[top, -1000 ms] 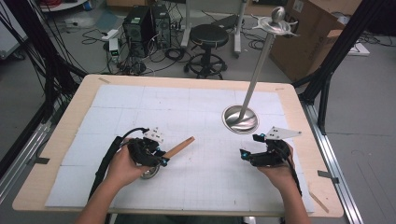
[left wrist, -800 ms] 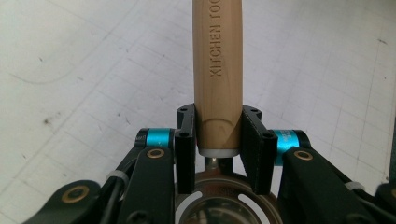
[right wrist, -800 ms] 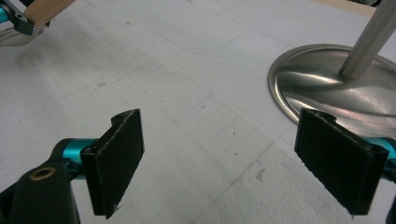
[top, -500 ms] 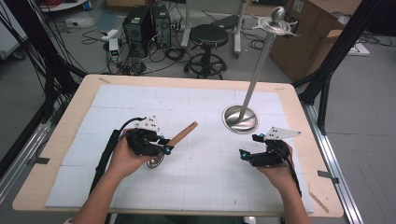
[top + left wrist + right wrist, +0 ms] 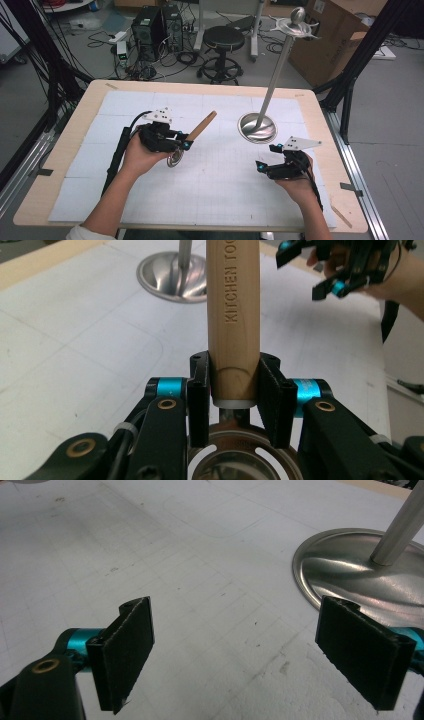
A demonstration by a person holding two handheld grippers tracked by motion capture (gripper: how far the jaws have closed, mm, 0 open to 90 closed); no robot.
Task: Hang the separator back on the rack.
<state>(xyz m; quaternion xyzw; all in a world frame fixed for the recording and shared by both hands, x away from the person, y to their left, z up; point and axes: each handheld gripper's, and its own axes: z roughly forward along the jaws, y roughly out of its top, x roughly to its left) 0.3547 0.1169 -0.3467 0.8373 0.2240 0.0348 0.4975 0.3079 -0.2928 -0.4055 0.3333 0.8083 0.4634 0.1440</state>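
Note:
My left gripper (image 5: 184, 144) (image 5: 234, 390) is shut on a kitchen tool with a wooden handle (image 5: 201, 126) (image 5: 233, 305), gripped near where the handle meets its round metal head (image 5: 174, 159) (image 5: 240, 460). The handle points up and to the right, toward a steel stand with a round base (image 5: 257, 127) (image 5: 172, 277) (image 5: 350, 575) and a tall pole (image 5: 278, 65) topped by a hook disc (image 5: 297, 22). My right gripper (image 5: 261, 167) (image 5: 250, 655) stands open over the white mat, just in front of the stand's base, holding nothing.
A white gridded mat (image 5: 220, 190) covers the wooden table (image 5: 75, 117). Behind the table's far edge are a black stool (image 5: 223, 42), computer towers (image 5: 155, 25), cables and a cardboard box (image 5: 335, 35). Black frame posts flank the table.
My left gripper has lifted the tool and carried it up and to the right, with the handle tilting more upright. The right gripper has stayed put.

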